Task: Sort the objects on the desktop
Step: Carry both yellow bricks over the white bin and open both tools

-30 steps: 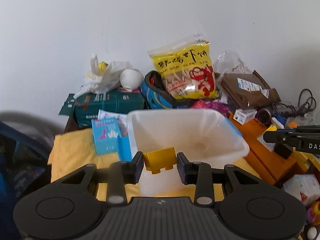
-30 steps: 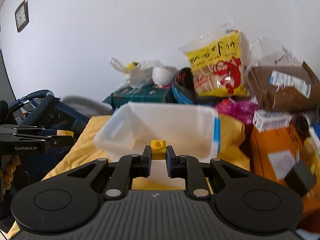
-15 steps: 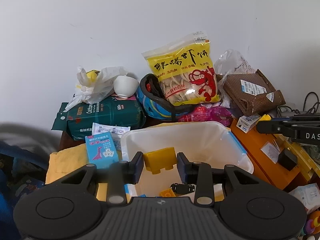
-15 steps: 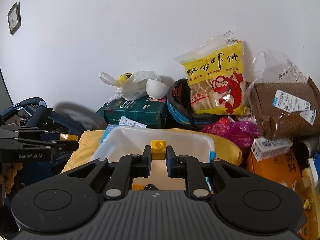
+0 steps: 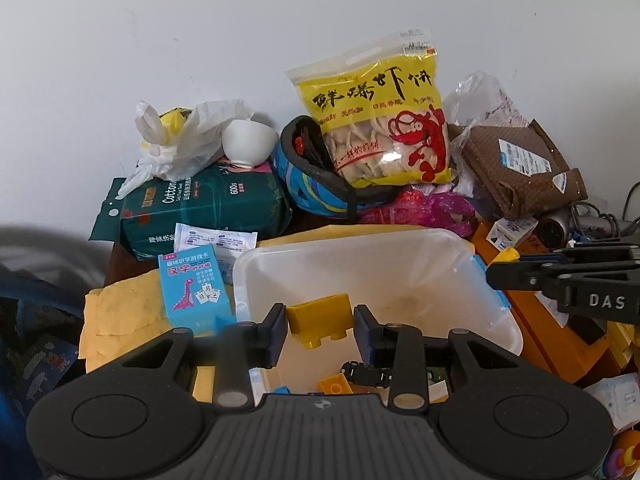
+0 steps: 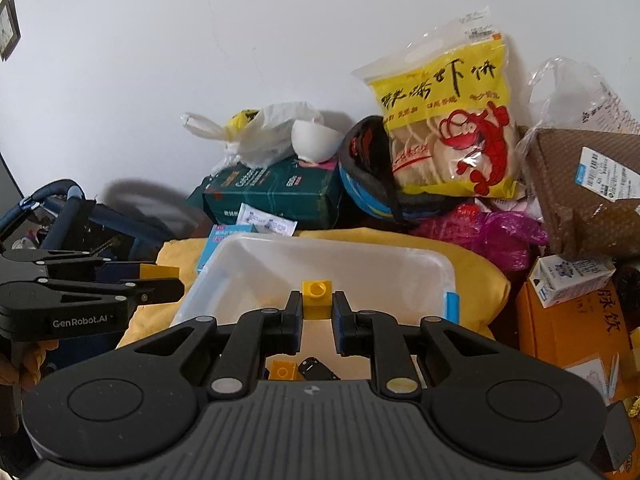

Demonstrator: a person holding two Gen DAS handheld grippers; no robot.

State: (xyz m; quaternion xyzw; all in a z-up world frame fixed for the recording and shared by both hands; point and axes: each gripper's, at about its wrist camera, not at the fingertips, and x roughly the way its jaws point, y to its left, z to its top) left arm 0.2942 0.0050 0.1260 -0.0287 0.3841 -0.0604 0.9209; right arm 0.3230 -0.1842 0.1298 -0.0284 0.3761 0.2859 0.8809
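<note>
though small, bright yellow studded brick (image 6: pixel 317 299)

yellow bricks (image 5: pixel 320 317): 3, maybe more | bin (image 5: pixel 460 280): 1 | tools (image 5: pixel 320 330): 2

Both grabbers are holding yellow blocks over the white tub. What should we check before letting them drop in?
1. Left gripper grips the wide yellow block: ok.
2. Right gripper is shut on the small yellow block: ok.
3. Both blocks are over the white tub, not past its rim: ok, judging from each wrist view.
4. Tub is open, no lid on it: ok.
5. Room inside for two more blocks: ok, only a few toys lie at the bottom, such as an orange block.
6. The two grippers are clear of each other: ok, they sit apart, side by side.
</note>
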